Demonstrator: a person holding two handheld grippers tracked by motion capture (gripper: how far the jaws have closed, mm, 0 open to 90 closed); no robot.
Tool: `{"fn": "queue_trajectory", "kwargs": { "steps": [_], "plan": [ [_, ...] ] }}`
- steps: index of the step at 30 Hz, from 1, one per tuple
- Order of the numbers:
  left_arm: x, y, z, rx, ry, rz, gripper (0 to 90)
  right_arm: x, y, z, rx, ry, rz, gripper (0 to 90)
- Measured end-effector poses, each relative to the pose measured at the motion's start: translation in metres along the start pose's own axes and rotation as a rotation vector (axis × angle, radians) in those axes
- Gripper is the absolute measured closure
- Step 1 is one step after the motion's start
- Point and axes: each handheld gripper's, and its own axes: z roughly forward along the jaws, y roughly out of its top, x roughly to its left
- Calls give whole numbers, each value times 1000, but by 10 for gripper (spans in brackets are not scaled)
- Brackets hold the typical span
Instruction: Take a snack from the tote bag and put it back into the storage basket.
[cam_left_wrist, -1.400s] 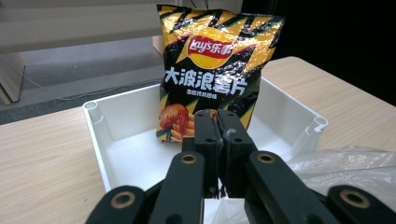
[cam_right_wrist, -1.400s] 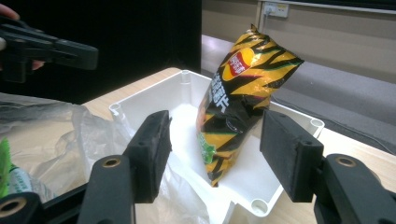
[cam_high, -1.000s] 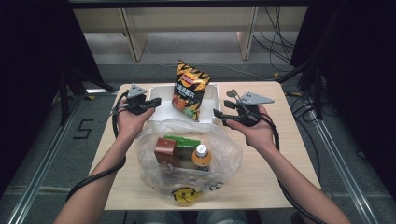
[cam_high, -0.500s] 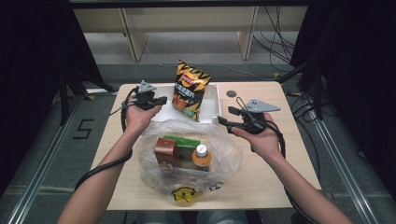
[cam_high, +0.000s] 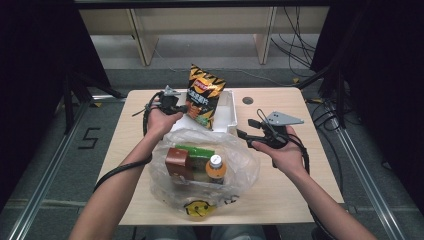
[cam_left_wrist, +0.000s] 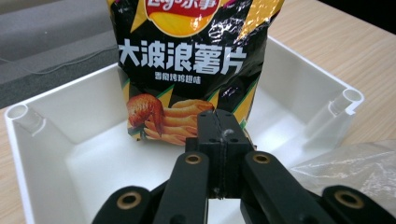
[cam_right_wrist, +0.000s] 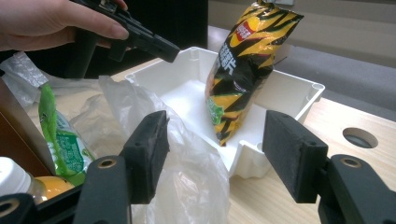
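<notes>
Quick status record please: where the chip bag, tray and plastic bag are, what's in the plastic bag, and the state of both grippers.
chip bag: upright in the tray
tray: white, far middle of the table
plastic bag: clear, near the tray's front edge
contents: brown box, green packet, bottle
left gripper: jaws shut, empty, beside the chip bag
right gripper: jaws open, by the plastic bag's rim; contact unclear

The chip bag (cam_left_wrist: 187, 60) is cut off at the top edge.
</notes>
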Motion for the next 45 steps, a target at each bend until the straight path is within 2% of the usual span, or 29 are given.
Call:
{"fn": "queue_trajectory", "kwargs": {
  "steps": [2,4,6,7,8,10,12,15,17,19,22,23,24,25,26,28,30,31,34,38,40,41,42,45],
  "plan": [
    [1,0,5,18,0,2,893,-1,0,-1,1,-3,-6,411],
    [3,0,8,58,0,30,893,-3,1,-3,18,6,-19,411],
    [4,1,12,85,-4,47,893,-4,1,-3,-9,-12,-16,411],
    [4,1,13,93,-4,50,894,-4,2,-4,-1,-9,-24,411],
    [3,1,16,95,-6,43,893,-4,2,-5,4,-1,-7,411],
    [2,2,19,109,-12,47,893,-5,3,-5,-11,-16,-16,411],
    [1,3,23,117,-13,46,893,-4,3,-5,5,-3,-4,411],
    [-1,5,29,125,-12,42,893,-5,2,-4,-6,5,-19,410],
    [-2,6,33,128,-13,39,893,-4,2,-5,8,0,-21,410],
    [-3,7,38,131,-13,36,894,-4,2,-4,-9,3,-25,411],
    [-5,8,42,136,-15,32,893,-3,2,-5,-3,-3,-11,410],
    [-6,8,47,140,-16,25,893,-4,3,-5,-2,1,-29,410],
    [-7,8,49,145,-18,22,893,-3,2,-5,-1,-2,-8,410],
    [-6,9,51,162,-21,39,893,-2,2,-5,-12,-11,-6,410],
    [-8,9,55,154,-22,22,893,-4,3,-6,2,-1,-12,410],
    [-7,10,58,181,-22,43,893,-3,4,-6,-4,-4,-5,410],
    [-9,10,63,187,-22,39,893,-4,4,-7,-8,5,-3,410],
    [-9,10,65,202,-21,52,893,-4,4,-7,-8,2,-7,410],
    [-10,10,70,219,-23,48,893,-7,4,-7,-16,0,-18,410],
    [-11,11,76,235,-20,43,893,-6,4,-7,-18,6,6,410],
    [-11,11,78,243,-19,43,893,-7,6,-8,-10,4,-11,410],
    [-11,11,79,243,-18,41,893,-6,6,-9,1,9,6,410],
    [-11,12,80,245,-15,39,893,-6,6,-8,-19,1,10,410],
    [-11,14,81,243,-14,41,893,-9,7,-9,-19,6,-12,410]
  ]
}}
